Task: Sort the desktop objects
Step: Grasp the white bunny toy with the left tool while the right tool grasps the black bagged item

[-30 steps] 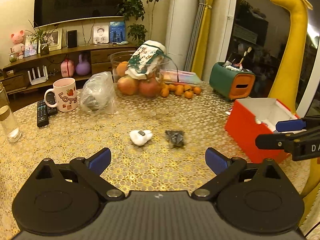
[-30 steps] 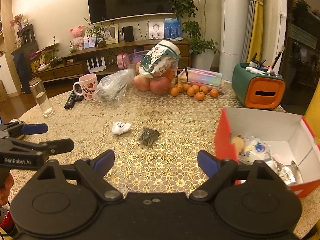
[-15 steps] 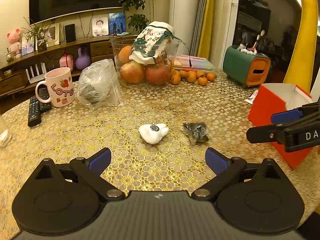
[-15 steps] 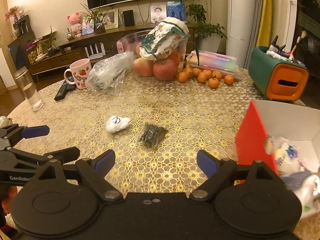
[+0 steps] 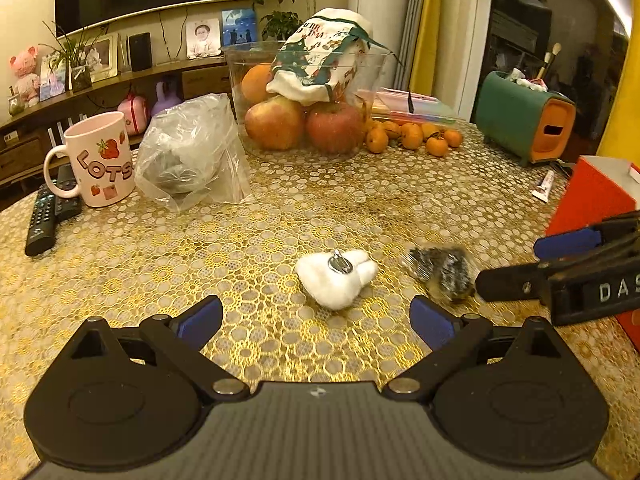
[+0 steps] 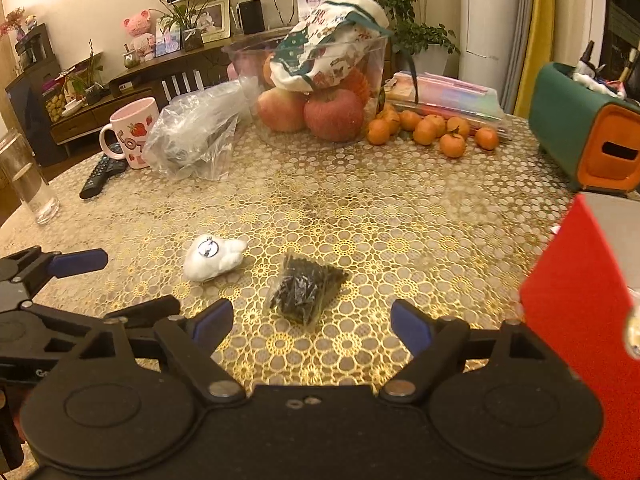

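A small white plush charm with a metal ring lies on the gold-patterned table, just ahead of my open, empty left gripper; it also shows in the right wrist view. A small clear bag of dark bits lies right in front of my open, empty right gripper; in the left wrist view the bag sits beside the right gripper's fingers. A red box stands at the right.
At the back stand a pink mug, remotes, a plastic bag, a fruit bowl, small oranges, a green-orange holder and a glass. A small tube lies beside the red box.
Both grippers have moved forward and lower toward the table; the white charm and the dark bag now sit much closer. Both stay open. The box's inside has left the right wrist view.
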`<state>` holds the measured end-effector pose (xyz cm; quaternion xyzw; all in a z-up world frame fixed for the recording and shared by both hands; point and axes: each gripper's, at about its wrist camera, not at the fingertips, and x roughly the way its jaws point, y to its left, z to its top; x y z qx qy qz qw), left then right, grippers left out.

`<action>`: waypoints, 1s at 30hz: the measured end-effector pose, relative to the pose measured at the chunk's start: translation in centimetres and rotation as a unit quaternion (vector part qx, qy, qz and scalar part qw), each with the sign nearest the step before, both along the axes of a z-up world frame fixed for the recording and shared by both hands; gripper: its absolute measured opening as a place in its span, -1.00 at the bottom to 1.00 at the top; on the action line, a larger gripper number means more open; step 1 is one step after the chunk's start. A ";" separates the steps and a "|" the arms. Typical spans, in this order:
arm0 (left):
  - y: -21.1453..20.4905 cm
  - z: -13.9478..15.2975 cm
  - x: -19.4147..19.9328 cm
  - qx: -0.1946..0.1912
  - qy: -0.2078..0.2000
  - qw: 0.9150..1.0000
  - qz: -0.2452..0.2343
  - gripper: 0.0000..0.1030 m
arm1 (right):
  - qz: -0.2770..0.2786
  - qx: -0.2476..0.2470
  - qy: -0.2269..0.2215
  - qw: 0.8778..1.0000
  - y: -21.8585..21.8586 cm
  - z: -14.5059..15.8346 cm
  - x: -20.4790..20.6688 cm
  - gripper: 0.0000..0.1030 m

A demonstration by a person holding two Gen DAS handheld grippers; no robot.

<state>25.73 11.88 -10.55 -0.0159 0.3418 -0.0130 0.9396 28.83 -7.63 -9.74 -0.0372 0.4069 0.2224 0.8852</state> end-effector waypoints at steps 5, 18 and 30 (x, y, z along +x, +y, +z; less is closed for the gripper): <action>0.3 -1.2 2.0 0.003 0.008 1.000 0.006 0.91 | -0.004 -0.002 0.007 1.000 0.7 -1.4 1.5 0.58; 0.1 -2.8 5.0 0.010 0.017 1.000 0.008 0.78 | -0.039 0.015 0.039 0.998 1.2 -3.3 4.7 0.29; -1.3 -3.2 5.5 0.027 0.007 0.999 -0.020 0.27 | -0.034 0.004 0.031 0.999 1.4 -3.8 4.9 -0.06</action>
